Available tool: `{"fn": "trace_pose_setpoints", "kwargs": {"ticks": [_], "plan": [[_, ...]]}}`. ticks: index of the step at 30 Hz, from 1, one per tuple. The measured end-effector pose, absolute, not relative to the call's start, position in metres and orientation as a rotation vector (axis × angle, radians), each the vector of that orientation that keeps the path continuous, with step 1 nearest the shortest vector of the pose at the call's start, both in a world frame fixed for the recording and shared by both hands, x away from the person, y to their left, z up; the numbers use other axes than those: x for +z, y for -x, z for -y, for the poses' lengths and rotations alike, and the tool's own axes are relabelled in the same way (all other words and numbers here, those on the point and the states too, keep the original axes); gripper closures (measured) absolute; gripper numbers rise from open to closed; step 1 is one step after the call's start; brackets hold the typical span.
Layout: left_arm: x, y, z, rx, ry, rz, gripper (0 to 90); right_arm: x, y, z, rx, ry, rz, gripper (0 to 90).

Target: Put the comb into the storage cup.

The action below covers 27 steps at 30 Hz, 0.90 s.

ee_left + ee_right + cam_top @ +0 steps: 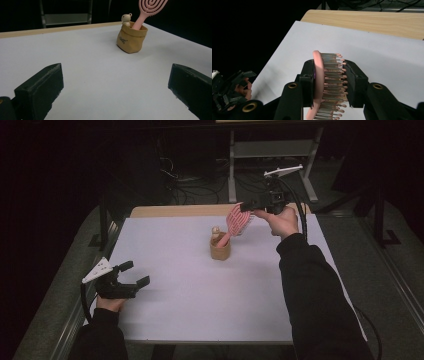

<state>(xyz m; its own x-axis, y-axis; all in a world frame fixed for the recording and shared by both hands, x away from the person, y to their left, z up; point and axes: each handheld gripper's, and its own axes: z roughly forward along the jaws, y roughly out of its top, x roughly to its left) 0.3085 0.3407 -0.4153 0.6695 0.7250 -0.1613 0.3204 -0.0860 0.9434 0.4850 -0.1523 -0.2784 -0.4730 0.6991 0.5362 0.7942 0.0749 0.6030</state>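
**Pink brush pinched by its head over the little bag**

In the high view the right gripper [248,206] sits in the upper right of the frame, above the far part of the white table [200,295]. Its jaws are closed on the head of the pink hairbrush [237,220]. The brush hangs tilted, head up and to the right, handle slanting down and left into the small tan bag [220,249], which stands near the middle of the frame, slightly above centre.

The right gripper view shows the grip closely. The brush head [322,85] stands on edge in the lower centre of the frame between the two black fingers [308,80]. The left one presses on the smooth pink back; the right one meets the tips of the bristles. The head rises above the fingers and also runs down past them to the bottom edge.

In the left gripper view the bag [131,37] stands in the upper centre-right of the frame with the brush handle [138,22] inside it, beside a small cream bear figure [126,19] poking out at the left of the opening.

The left gripper [131,275] rests low at the lower left of the high view, well apart from the bag. Its jaws are spread wide with nothing but bare table between them
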Motion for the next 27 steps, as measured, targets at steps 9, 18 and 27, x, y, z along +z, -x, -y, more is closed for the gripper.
{"fn": "trace_pose_setpoints", "kwargs": {"ticks": [9,18,27], "plan": [[-0.4155,-0.3087,-0.3413,0.42,-1.682,-0.859,0.0,-0.2816,-0.4823,0.1579,-1.37,1.546,2.21,61.6],[-0.4153,-0.3085,-0.341,0.432,-1.686,-0.856,0.0,-0.2806,-0.4798,0.1586,-1.352,1.55,2.261,58.2],[-0.4154,-0.3088,-0.3409,0.435,-1.682,-0.86,0.0,-0.2843,-0.4775,0.1632,-1.357,1.559,2.291,48.5]]}}
